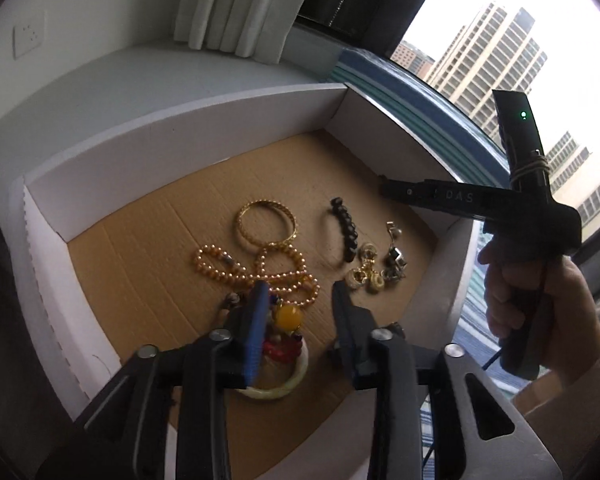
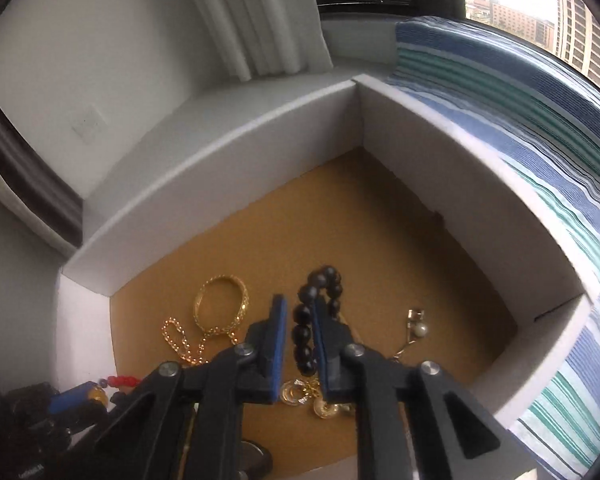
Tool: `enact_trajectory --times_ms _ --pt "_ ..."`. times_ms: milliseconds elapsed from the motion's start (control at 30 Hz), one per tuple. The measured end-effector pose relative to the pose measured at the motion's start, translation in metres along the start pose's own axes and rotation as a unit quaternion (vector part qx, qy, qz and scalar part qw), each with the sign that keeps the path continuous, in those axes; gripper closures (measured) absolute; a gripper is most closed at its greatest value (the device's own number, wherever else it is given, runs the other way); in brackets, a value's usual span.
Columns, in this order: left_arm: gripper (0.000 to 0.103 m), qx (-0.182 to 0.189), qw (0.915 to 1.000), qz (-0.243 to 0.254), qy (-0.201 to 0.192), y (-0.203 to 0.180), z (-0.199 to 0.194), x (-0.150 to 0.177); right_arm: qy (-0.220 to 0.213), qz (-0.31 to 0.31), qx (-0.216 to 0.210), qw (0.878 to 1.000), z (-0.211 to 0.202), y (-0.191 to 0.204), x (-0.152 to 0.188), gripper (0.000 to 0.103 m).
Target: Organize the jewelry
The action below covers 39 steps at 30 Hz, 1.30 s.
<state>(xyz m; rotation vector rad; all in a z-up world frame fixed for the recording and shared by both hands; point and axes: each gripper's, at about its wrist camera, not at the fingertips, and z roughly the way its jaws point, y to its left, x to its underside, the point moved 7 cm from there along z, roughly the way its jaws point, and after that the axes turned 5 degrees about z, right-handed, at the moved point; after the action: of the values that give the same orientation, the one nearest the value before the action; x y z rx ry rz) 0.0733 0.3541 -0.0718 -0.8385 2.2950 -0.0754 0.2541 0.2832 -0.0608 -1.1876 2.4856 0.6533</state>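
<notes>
Jewelry lies on the brown floor of a white-walled box (image 1: 188, 120), at mid-frame in both views: a gold bangle (image 1: 266, 222), a pearl necklace (image 1: 260, 272) and a black bead bracelet (image 2: 314, 328). The left gripper (image 1: 300, 304) gapes wide above an amber-beaded strand (image 1: 287, 317), gripping nothing. The right gripper (image 2: 300, 334) stands narrowly parted around the bracelet; contact can't be told.

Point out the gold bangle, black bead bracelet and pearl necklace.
gold bangle (image 1: 266, 222): left wrist view, on its near rim.
black bead bracelet (image 2: 302, 334): right wrist view, on a bead between the fingers.
pearl necklace (image 1: 216, 268): left wrist view, on its left loop.
</notes>
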Motion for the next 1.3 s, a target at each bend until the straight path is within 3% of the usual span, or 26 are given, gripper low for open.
enact_trajectory --times_ms 33,67,200,267,400,633,700,767,833,900,1300 --pt "0.022 -0.025 0.9996 0.002 -0.009 0.001 -0.002 -0.001 -0.001 -0.002 -0.006 1.0 -0.001 0.005 0.003 0.077" --pt "0.015 -0.053 0.9984 0.007 -0.021 0.001 -0.006 -0.002 -0.004 -0.006 -0.008 1.0 -0.003 0.008 0.005 0.07" --pt "0.001 -0.153 0.9865 0.034 -0.046 -0.002 -0.015 -0.008 -0.029 -0.038 0.006 0.999 -0.032 0.015 0.014 0.069" --pt "0.001 -0.194 0.979 0.037 -0.051 -0.002 -0.018 -0.009 -0.041 -0.052 0.019 0.998 -0.05 0.016 0.018 0.063" --pt "0.001 -0.231 0.9703 0.048 -0.053 -0.005 -0.027 -0.006 -0.061 -0.076 0.042 0.994 -0.079 0.012 0.029 0.058" --pt "0.001 -0.269 0.96 0.041 -0.066 -0.007 -0.044 -0.007 -0.071 -0.103 0.075 0.989 -0.093 0.014 0.04 0.056" --pt "0.001 -0.291 0.9547 0.031 -0.056 -0.004 -0.045 -0.006 -0.072 -0.105 0.081 0.989 -0.094 0.015 0.044 0.045" --pt "0.001 -0.279 0.9597 0.026 -0.021 -0.002 -0.04 -0.004 -0.069 -0.109 0.085 0.988 -0.094 0.018 0.048 0.035" --pt "0.001 -0.253 0.9671 0.015 0.027 0.001 -0.031 0.001 -0.063 -0.114 0.094 0.987 -0.092 0.02 0.052 0.032" --pt "0.001 -0.235 0.971 -0.004 0.044 0.004 -0.03 0.005 -0.061 -0.12 0.104 0.985 -0.092 0.022 0.055 0.029" --pt "0.001 -0.227 0.9736 -0.02 0.021 -0.002 -0.047 0.001 -0.054 -0.12 0.115 0.985 -0.086 0.023 0.056 0.029"
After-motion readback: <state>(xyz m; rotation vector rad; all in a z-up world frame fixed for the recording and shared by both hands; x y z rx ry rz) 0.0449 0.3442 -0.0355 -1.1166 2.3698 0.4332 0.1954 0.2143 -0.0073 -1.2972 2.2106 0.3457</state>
